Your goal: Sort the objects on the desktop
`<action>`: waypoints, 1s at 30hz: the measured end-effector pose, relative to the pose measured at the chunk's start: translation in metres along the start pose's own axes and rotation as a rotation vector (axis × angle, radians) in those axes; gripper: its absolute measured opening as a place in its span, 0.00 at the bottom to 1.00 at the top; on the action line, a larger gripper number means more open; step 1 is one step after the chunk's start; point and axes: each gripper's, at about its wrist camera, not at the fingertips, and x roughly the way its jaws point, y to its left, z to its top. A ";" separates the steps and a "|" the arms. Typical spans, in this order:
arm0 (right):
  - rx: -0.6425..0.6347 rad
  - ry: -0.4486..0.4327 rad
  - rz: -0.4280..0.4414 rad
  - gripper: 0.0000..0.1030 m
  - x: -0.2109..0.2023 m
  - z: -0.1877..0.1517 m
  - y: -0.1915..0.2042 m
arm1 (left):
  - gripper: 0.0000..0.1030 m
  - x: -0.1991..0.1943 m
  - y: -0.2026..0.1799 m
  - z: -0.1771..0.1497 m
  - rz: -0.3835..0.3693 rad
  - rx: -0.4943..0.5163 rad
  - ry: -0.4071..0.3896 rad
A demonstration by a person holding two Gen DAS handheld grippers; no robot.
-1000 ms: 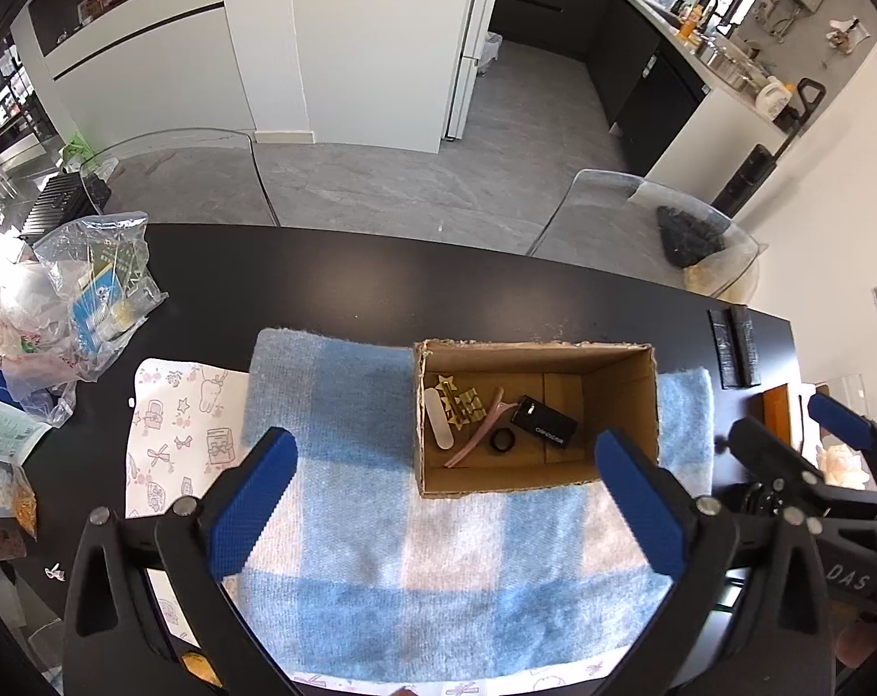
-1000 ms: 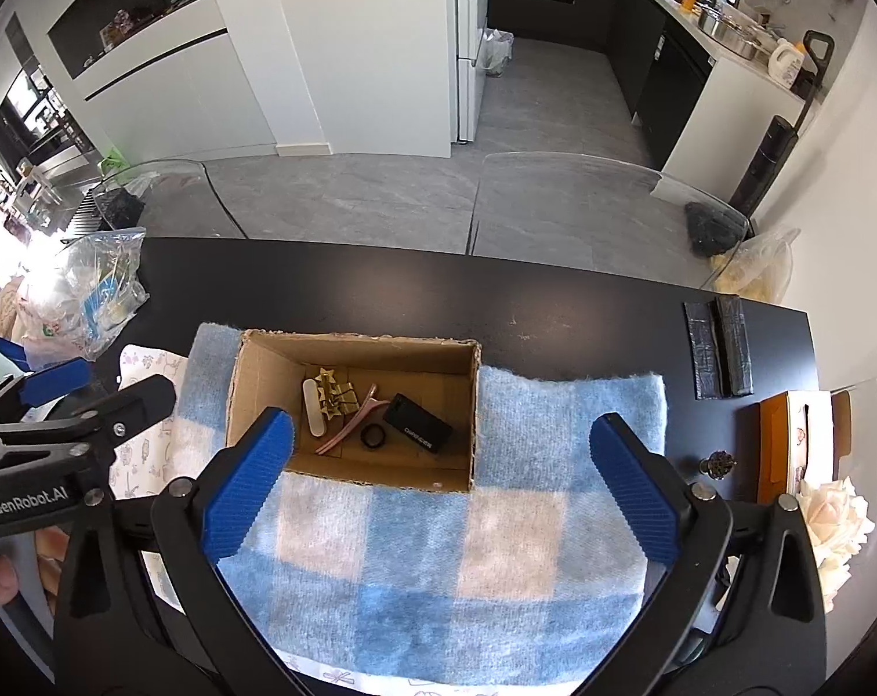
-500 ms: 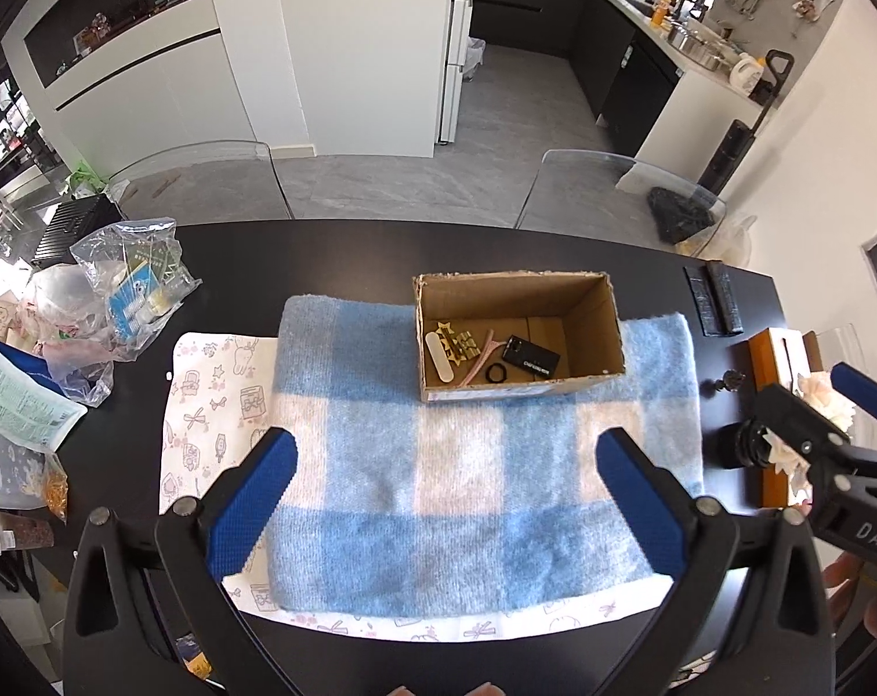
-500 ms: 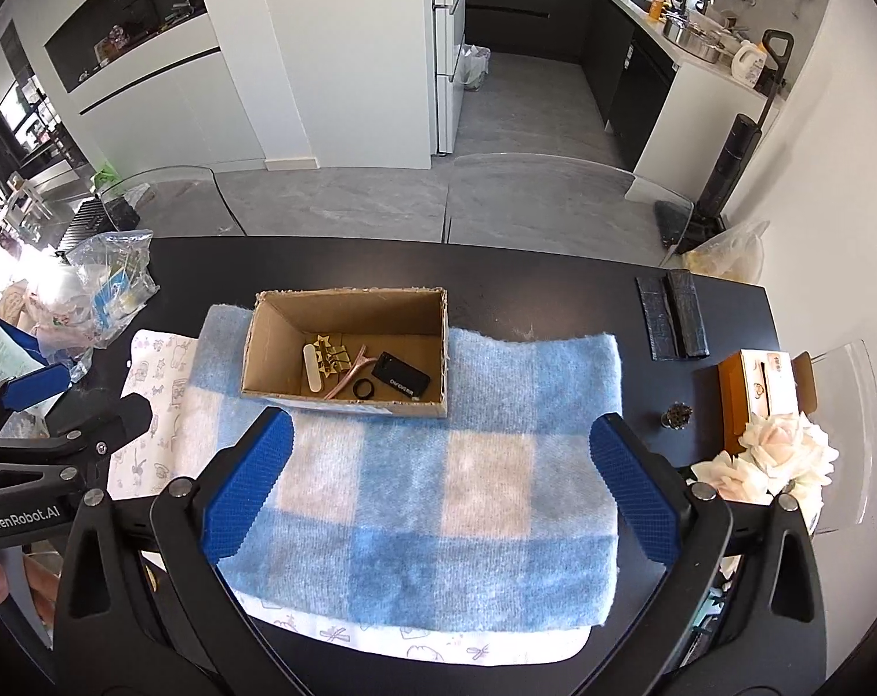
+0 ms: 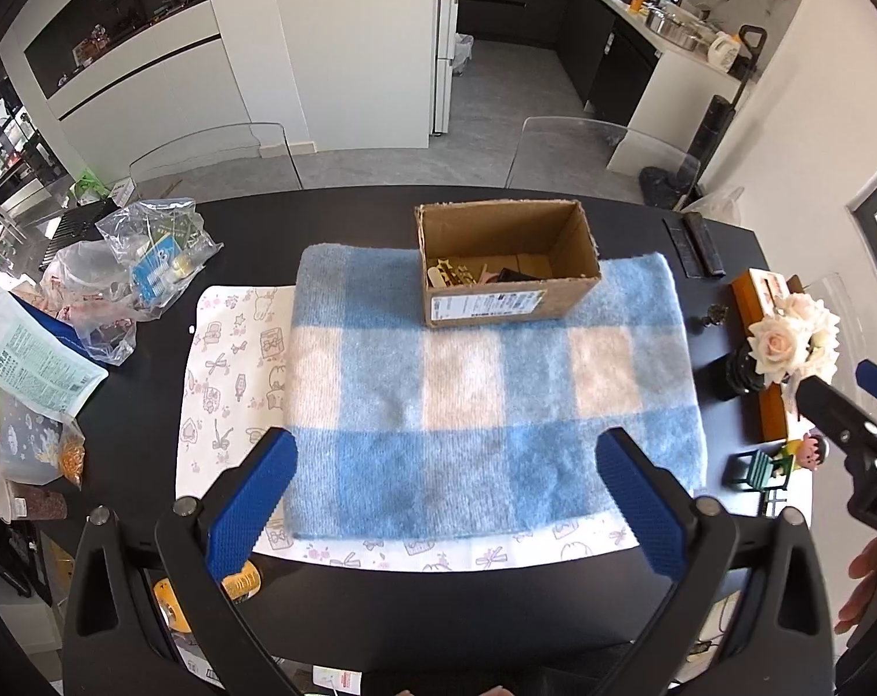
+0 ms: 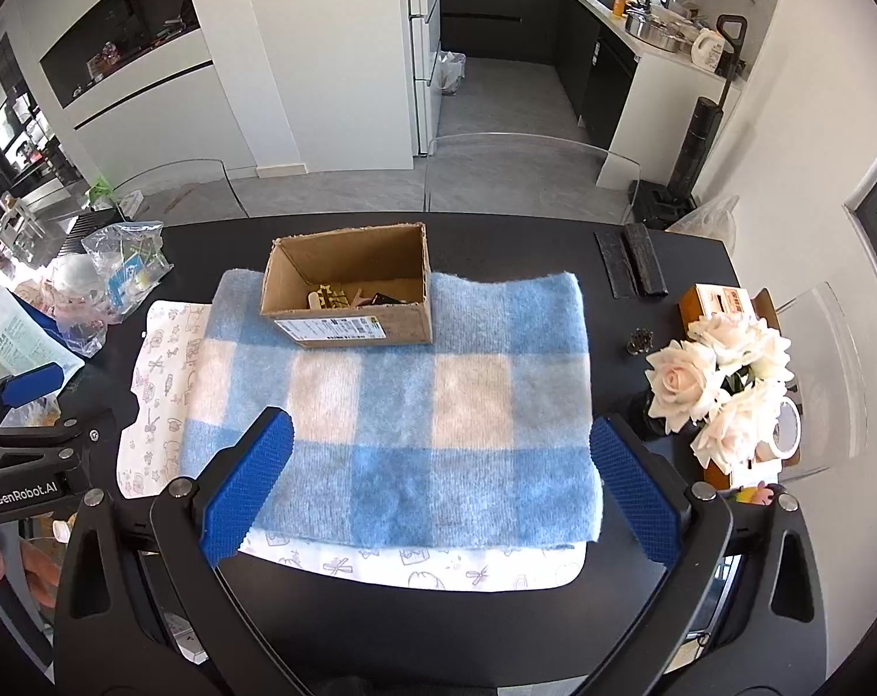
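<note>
An open cardboard box (image 5: pixel 508 284) (image 6: pixel 351 325) stands at the far edge of a blue-and-white checked cloth (image 5: pixel 485 406) (image 6: pixel 392 412) on the black table. Inside lie small items: a gold star clip (image 6: pixel 331 296), a pink clip and a black case (image 5: pixel 517 275), partly hidden by the box wall. My left gripper (image 5: pixel 447 499) is open and empty, held above the cloth's near edge. My right gripper (image 6: pixel 438 493) is open and empty too, over the near edge. Each gripper shows at the side of the other's view.
Plastic bags and packets (image 5: pixel 137 267) lie at the table's left. A white patterned sheet (image 5: pixel 229 359) lies under the cloth. White roses (image 6: pixel 723 383), an orange box (image 6: pixel 723 301), a tape roll (image 6: pixel 783 432) and two black bars (image 6: pixel 630 267) sit at the right. Clear chairs stand behind.
Both grippers have pulled back and up from the box, so the whole cloth and table now show. Both stay open and empty.
</note>
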 end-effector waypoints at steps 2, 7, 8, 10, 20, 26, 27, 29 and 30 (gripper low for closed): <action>0.005 0.002 -0.006 1.00 -0.006 -0.009 -0.003 | 1.00 -0.005 -0.002 -0.010 0.006 0.003 -0.001; -0.002 0.007 -0.014 1.00 -0.016 -0.026 -0.004 | 1.00 -0.015 -0.005 -0.032 0.019 0.001 -0.003; -0.004 0.009 -0.012 1.00 -0.017 -0.028 -0.003 | 1.00 -0.017 -0.005 -0.035 0.023 -0.002 -0.003; -0.009 0.012 -0.007 1.00 -0.019 -0.033 -0.001 | 1.00 -0.019 -0.005 -0.041 0.026 -0.012 -0.001; -0.031 0.024 0.007 1.00 -0.030 -0.049 0.009 | 1.00 -0.033 -0.002 -0.057 0.030 -0.030 -0.008; -0.014 0.036 0.002 1.00 -0.040 -0.054 0.007 | 1.00 -0.048 -0.008 -0.058 0.041 -0.005 0.000; -0.008 0.038 0.003 1.00 -0.043 -0.054 0.007 | 1.00 -0.053 -0.008 -0.058 0.043 -0.001 -0.002; 0.003 0.036 0.001 1.00 -0.050 -0.055 0.007 | 1.00 -0.062 -0.008 -0.057 0.045 0.001 -0.014; 0.006 0.035 0.000 1.00 -0.053 -0.054 0.008 | 1.00 -0.065 -0.008 -0.056 0.043 0.001 -0.018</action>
